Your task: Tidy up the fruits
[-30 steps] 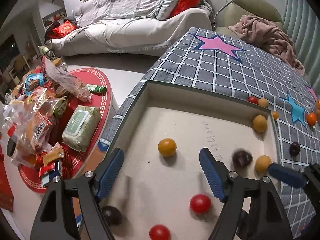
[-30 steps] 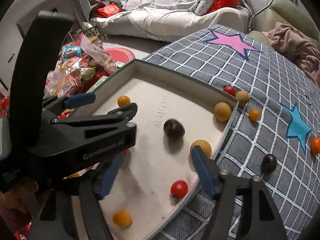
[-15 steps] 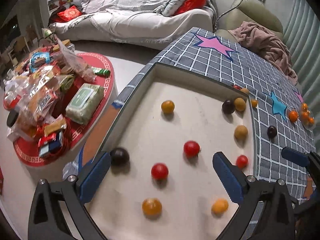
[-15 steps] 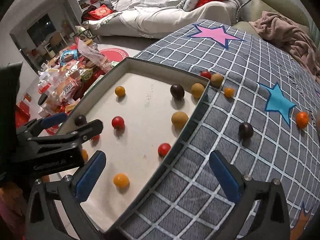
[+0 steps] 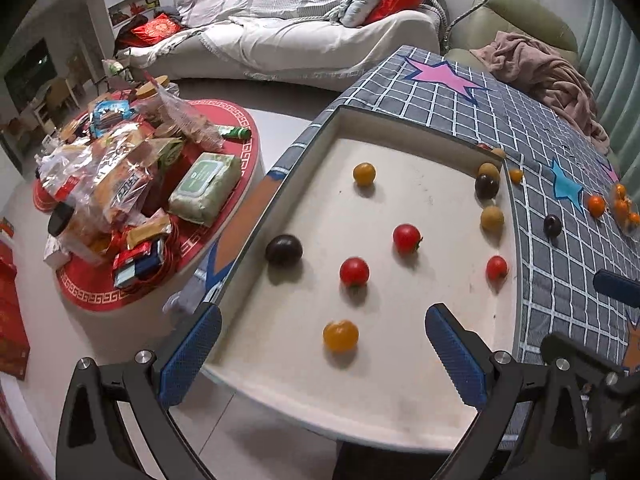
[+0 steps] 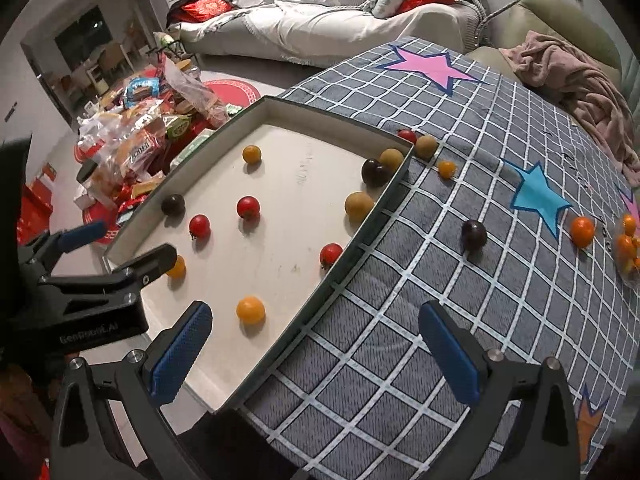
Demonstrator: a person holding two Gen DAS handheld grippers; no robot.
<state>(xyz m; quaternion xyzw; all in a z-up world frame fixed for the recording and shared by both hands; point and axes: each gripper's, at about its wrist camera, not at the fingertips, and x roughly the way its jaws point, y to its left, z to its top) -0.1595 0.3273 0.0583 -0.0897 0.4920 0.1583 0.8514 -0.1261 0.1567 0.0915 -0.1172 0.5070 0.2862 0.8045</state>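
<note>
A shallow white tray point(image 5: 400, 384) with a dark rim point(image 6: 344, 256) rests on a grey grid cloth point(image 6: 400, 360). Several small fruits lie loose in it: red tomatoes point(image 5: 354, 272) point(image 6: 248, 207), orange ones point(image 5: 340, 335) point(image 6: 250, 309), dark plums point(image 5: 284, 249) point(image 6: 373, 171), tan ones point(image 5: 492, 218). On the cloth outside lie a dark plum point(image 6: 474, 234), an orange fruit point(image 6: 582, 231) and a few more by the tray's far corner. My left gripper point(image 5: 322, 320) hangs open and empty over the tray's near end. My right gripper point(image 6: 316, 312) is open and empty above the tray's right rim.
A low round red table point(image 5: 224, 236) piled with snack bags stands on the floor left of the tray. A white sofa point(image 5: 300, 32) sits behind, and a pink blanket point(image 6: 576, 76) lies at the far right. A clear bag of orange fruits point(image 6: 628, 244) lies at the cloth's right edge.
Both grippers' jaws spread wider and both drew back and up from the tray, so more of the tray and its fruits shows. The fruits lie where they were half a second ago.
</note>
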